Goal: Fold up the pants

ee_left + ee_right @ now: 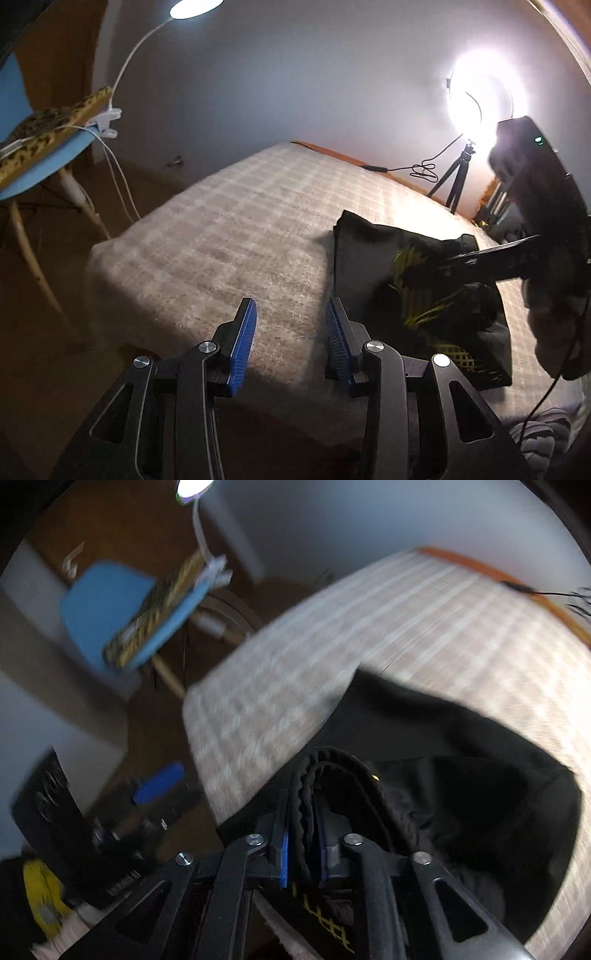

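1. My right gripper [303, 853] is clamped on the pants' waistband [334, 771]; the ribbed elastic edge sits bunched between the blue pads [283, 860], and it looks like more than one layer

2. My left gripper [290, 343] hangs with its jaws apart and nothing between them, over the blanket [221, 236] near the bed's front edge, just left of the pants

3. The pants [417, 280] lie in a dark, partly folded heap on the right side of the bed; yellow print shows on them, and the right view is blurred, so I cannot tell exactly how the layers lie

4. To do this fold well, I judge I should keep the waistband grip firm and carry it low and level, so the cloth lays over itself without dragging the bottom layer

5. I would bring the left gripper to the near edge to pin or take a matching corner

6. The risk is an inner layer slipping out and skewing the fold
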A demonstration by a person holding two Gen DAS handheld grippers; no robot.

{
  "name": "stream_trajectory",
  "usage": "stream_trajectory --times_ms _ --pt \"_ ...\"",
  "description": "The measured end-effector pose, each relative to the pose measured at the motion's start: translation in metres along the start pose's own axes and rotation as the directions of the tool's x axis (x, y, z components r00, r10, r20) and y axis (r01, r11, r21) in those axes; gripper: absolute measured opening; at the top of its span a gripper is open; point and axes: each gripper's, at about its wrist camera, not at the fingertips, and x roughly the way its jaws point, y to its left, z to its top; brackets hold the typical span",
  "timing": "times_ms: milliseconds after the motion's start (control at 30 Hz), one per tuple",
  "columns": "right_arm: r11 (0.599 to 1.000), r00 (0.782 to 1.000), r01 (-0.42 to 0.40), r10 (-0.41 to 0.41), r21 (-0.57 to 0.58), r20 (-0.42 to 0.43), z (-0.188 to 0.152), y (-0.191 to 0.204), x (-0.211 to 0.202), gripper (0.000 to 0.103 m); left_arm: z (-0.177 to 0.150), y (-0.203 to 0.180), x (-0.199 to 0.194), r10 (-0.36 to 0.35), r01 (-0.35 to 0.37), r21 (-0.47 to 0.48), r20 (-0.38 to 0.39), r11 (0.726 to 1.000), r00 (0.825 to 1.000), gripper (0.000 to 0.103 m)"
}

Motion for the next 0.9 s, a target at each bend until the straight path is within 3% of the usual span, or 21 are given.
stream_trajectory --times_ms 67,167,233,300,400,533,667,833,867,900 --pt "1.000 1.000 -0.020 0.020 0.009 -0.011 0.000 -0.002 -0.003 0.041 0.002 -0.004 0.002 -0.041 0.041 0.018 -0.007 0.999 0.999 0.037" --pt "0.995 0.994 -0.093 0.090 0.039 0.066 0.002 -0.011 -0.036 0.044 0.004 -0.018 0.004 -0.115 0.115 0.051 -0.017 0.992 0.993 0.063" --pt "0.986 0.981 -0.151 0.141 0.066 0.134 0.000 -0.026 -0.067 0.053 0.005 -0.028 0.005 -0.181 0.182 0.075 -0.027 0.980 0.983 0.065" --pt "0.985 0.974 -0.145 0.124 0.096 0.190 -0.005 -0.043 -0.092 0.059 0.006 -0.037 0.010 -0.193 0.196 0.108 -0.043 0.975 0.980 0.066" --pt "0.985 0.978 -0.068 0.034 0.162 0.204 -0.015 -0.073 -0.110 0.060 0.008 -0.049 0.022 -0.161 0.170 0.181 -0.063 0.969 0.985 0.066" --pt "0.965 0.987 0.014 -0.054 0.261 0.149 -0.036 -0.113 -0.109 0.060 0.010 -0.062 0.041 -0.113 0.138 0.293 -0.099 0.946 0.989 0.066" --pt "0.949 0.995 -0.039 0.009 0.312 0.098 -0.051 -0.125 -0.088 0.060 0.009 -0.061 0.054 -0.115 0.150 0.295 -0.133 0.944 0.985 0.066" --pt "0.957 1.000 -0.011 0.011 0.289 0.002 -0.050 -0.116 -0.050 0.060 0.001 -0.064 0.046 -0.147 0.180 0.292 -0.131 0.939 0.980 0.066" --pt "0.959 1.000 0.008 -0.004 0.283 -0.015 -0.047 -0.115 -0.042 0.056 -0.001 -0.065 0.046 -0.149 0.184 0.297 -0.136 0.937 0.979 0.066" --pt "0.958 1.000 0.015 -0.009 0.285 -0.021 -0.045 -0.117 -0.038 0.039 -0.002 -0.067 0.047 -0.146 0.184 0.305 -0.143 0.934 0.979 0.066"
